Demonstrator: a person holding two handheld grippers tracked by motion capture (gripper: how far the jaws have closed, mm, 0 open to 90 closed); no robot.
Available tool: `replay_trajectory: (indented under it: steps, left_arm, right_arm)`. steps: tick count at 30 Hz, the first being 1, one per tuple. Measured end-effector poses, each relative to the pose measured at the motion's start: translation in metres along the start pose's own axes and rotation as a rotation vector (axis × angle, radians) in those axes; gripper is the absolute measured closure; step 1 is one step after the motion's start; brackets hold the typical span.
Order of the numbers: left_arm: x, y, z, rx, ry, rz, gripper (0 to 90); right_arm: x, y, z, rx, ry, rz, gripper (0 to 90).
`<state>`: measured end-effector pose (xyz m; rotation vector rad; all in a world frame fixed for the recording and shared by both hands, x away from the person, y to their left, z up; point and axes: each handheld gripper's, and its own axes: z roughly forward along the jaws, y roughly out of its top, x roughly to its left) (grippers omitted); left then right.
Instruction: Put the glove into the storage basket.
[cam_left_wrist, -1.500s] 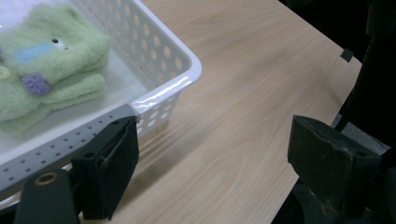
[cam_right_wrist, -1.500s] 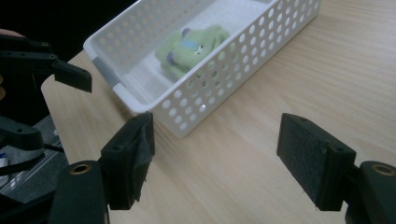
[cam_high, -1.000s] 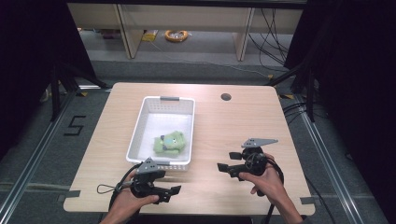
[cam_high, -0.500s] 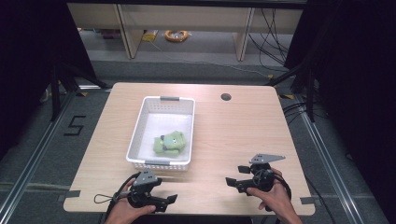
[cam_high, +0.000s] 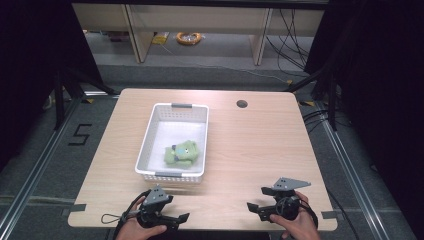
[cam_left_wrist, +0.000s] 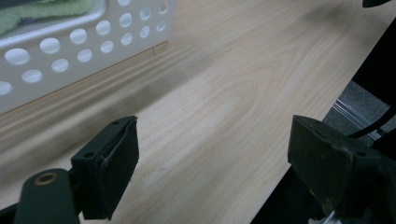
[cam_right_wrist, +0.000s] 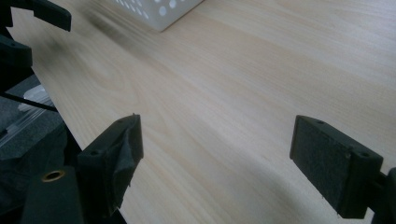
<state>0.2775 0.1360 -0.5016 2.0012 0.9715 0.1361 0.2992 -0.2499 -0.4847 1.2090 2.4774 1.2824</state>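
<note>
L gripper (cam_high: 177, 220) sits low at the table (cam_high: 260, 150) near edge, just in front of the basket (cam_high: 150, 145), held by a hand (cam_high: 140, 231). Its jaws stand wide w/ nothing between; in the left gripper view only bare wood lies btwn the pads (cam_left_wrist: 116, 158), basket wall (cam_left_wrist: 84, 51) up-left.

R gripper (cam_high: 254, 209) is near the front-right edge, well apart from the basket, in the other hand (cam_high: 295, 227). Its jaws have just been opening and now stand wide, empty; the right gripper view shows bare wood btwn them, basket corner (cam_right_wrist: 163, 11) far off at top.

Green plush toy (cam_high: 181, 153) lies inside the basket, toward its near end, touched by neither gripper. Small round hole (cam_high: 242, 104) in tabletop at far side.
</note>
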Motion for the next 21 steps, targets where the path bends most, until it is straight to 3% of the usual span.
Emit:
replay_trajectory:
  steps: [3, 4, 7, 8, 10, 12, 13, 14, 20, 21]
  left_arm:
    - [-0.001, -0.001, 0.0, 0.0, 0.0, 0.003, 16.1]
    - [-0.001, -0.001, 0.0, 0.0, 0.0, 0.003, 16.1]
    - [-0.001, -0.002, 0.0, 0.009, -0.005, 0.024, 16.1]
    - [-0.001, -0.003, 0.0, 0.013, -0.002, 0.032, 16.1]
    - [-0.001, -0.003, 0.001, 0.013, -0.005, 0.034, 16.1]
    - [-0.001, -0.003, 0.001, 0.004, -0.002, 0.026, 16.1]
    - [0.001, -0.002, -0.001, 0.027, 0.0, 0.047, 16.1]
    - [0.001, -0.002, -0.001, 0.018, 0.004, 0.034, 16.1]
    - [0.001, -0.002, 0.0, 0.004, 0.006, 0.025, 16.1]
    - [0.001, -0.002, 0.0, 0.003, 0.003, 0.005, 16.1]
  right_arm:
    - [0.004, -0.005, -0.004, 0.026, -0.021, 0.017, 18.2]
    - [0.003, -0.007, -0.004, 0.018, -0.021, -0.014, 18.2]
    - [0.003, -0.01, -0.005, 0.019, -0.019, -0.027, 18.2]
    - [0.006, -0.012, -0.006, 0.027, -0.035, -0.001, 18.2]
    - [0.003, -0.014, -0.007, 0.027, -0.026, -0.025, 18.2]
    - [0.004, -0.018, -0.008, 0.041, -0.008, 0.006, 18.2]
    - [0.004, -0.018, -0.008, 0.041, -0.008, 0.006, 18.2]
    - [0.001, -0.018, -0.008, 0.029, -0.035, -0.017, 18.2]
    - [-0.001, -0.018, -0.007, 0.029, -0.046, -0.032, 18.3]
    - [-0.001, -0.019, -0.007, 0.029, -0.059, -0.042, 18.4]
